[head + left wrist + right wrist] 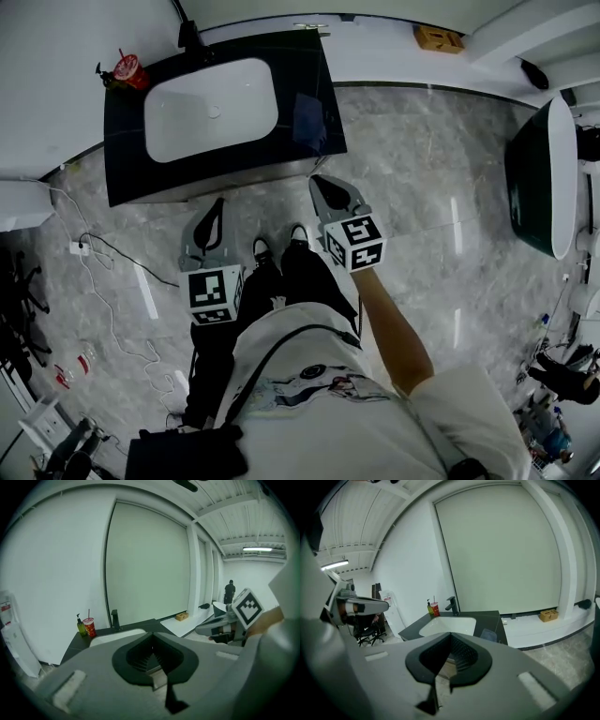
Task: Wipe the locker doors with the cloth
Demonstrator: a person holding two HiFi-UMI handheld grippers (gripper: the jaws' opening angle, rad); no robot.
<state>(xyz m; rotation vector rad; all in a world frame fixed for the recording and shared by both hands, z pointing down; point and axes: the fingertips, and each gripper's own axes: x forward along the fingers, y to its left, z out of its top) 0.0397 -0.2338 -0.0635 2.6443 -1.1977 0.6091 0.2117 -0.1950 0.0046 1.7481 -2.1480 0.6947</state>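
Black tabletop (309,103) with a sunken white basin (211,108). A black faucet (192,37) stands at its back edge. A red cup (129,70) with a straw sits in the back corner, beside a green soap bottle (81,626). A cardboard box (438,38) rests on the white ledge. Grey marble floor (422,187). A white power strip (77,248) lies on it, cable trailing. Dark tub (539,178) at right, with a white rim.

Counter (309,103) is done in glossy black, basin (211,131) in white, floor (422,187) is veined grey marble, cup (128,70) is coloured red, left gripper (217,202) and right gripper (323,184) are finished grey with black-and-white square markers
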